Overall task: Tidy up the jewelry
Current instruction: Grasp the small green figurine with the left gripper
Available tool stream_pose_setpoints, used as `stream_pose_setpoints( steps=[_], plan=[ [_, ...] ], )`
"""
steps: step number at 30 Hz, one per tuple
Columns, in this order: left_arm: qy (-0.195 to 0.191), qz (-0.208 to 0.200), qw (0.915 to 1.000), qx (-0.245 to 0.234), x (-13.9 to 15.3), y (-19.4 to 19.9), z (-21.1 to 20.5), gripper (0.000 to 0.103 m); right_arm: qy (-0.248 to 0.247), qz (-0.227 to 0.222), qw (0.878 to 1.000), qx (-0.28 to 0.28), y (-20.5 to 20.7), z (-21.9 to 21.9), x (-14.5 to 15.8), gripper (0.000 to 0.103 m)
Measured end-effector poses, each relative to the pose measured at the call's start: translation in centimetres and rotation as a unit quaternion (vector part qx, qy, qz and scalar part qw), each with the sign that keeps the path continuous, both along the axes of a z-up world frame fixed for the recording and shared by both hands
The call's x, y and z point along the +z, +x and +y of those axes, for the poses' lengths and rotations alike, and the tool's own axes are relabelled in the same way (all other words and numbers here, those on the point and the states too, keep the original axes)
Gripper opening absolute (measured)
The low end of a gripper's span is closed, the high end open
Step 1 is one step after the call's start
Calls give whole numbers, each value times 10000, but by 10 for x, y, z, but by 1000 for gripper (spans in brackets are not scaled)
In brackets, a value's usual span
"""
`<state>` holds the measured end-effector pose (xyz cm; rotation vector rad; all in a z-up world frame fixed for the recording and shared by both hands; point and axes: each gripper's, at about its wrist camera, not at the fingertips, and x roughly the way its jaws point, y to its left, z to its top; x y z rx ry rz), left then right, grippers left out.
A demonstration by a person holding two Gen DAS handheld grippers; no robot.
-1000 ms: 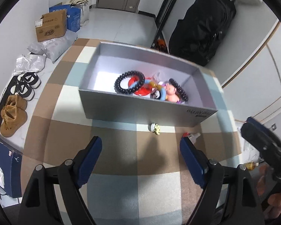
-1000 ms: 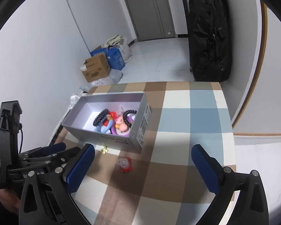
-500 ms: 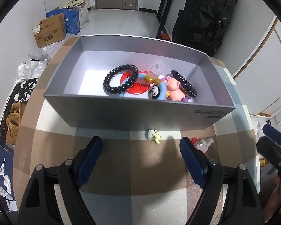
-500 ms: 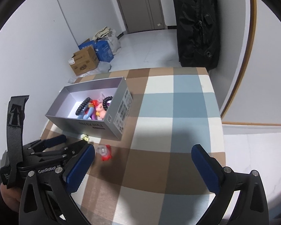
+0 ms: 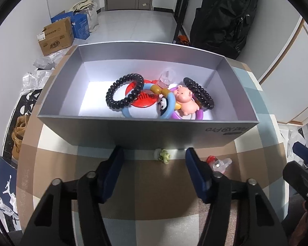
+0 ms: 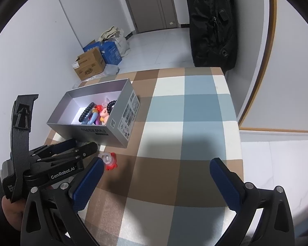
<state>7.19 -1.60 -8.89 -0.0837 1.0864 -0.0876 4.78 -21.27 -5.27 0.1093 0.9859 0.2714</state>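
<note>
A: Checkered counter [image 5: 154, 186]: small green charm [image 5: 163, 155] against grey box [image 5: 133, 131] wall. Left tongs [image 5: 154, 157] just narrowing, straddling, not gripping.
B: Risk: pushing charm under tips, bumping box. Right tongs [image 6: 156, 170] wide, empty.

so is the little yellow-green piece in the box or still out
Out: the yellow-green piece lies on the checked cloth just in front of the box's near wall.

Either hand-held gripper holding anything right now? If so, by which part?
Nothing held. The left hand-held gripper has just been closing; the small yellow-green charm lies between its fingers, untouched. The right hand-held gripper is open and empty.
</note>
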Motion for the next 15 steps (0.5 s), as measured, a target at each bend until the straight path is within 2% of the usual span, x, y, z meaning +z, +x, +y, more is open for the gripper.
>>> stream_pose_setpoints(
  steps=[1,3,6,9,15],
  plan=[
    [22,2,10000,-11,0,-1,0,47,-6,-3,10000,3,0,0,0,103],
    [-35,8,10000,-13,1,-1,0,34,2,3,10000,3,0,0,0,103],
    [-125,56,9999,-3,1,-2,2,20,16,22,10000,-2,0,0,0,103],
    [-305,119,9995,19,1,-2,4,11,-6,31,10000,9,0,2,0,103],
    [-713,245,9971,22,2,-2,12,8,-100,59,9999,19,0,6,-4,103]
  ],
)
